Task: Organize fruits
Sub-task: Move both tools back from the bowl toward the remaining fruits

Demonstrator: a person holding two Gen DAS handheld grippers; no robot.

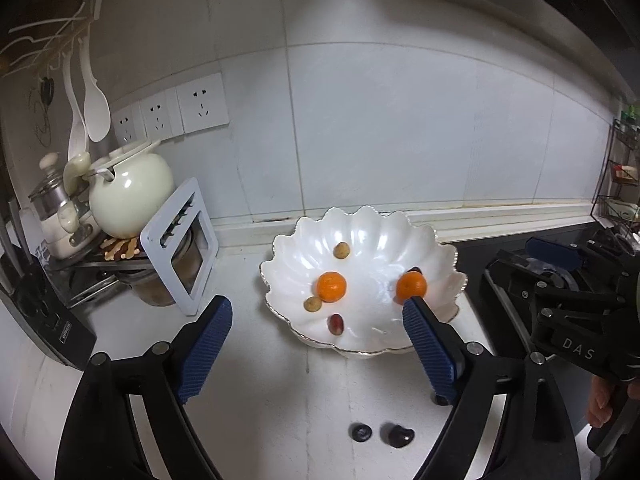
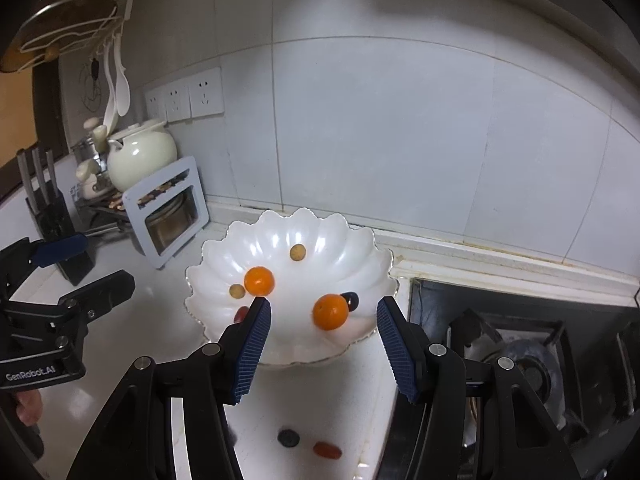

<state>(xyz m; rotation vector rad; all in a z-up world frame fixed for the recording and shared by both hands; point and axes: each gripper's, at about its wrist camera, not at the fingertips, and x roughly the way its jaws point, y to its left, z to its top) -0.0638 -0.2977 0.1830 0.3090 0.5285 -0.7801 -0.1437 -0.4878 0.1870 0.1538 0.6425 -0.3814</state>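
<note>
Two oranges point(image 1: 331, 286) point(image 1: 411, 285) in bowl point(image 1: 360, 228)

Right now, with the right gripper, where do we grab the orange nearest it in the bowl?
Take the orange across its widest middle, coming from above and the front with the open right gripper. It is round, so any opposite sides work, but a dark fruit touches its far right side; keep that finger clear of it and the bowl rim.

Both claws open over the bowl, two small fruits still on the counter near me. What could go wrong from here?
1. The dark fruit and red fruit on the counter are small; the open right claw could nudge them away instead of gripping.
2. The stove sits close beside them, so a nudged fruit might roll there.
3. The scalloped bowl rim could be clipped on approach.
</note>
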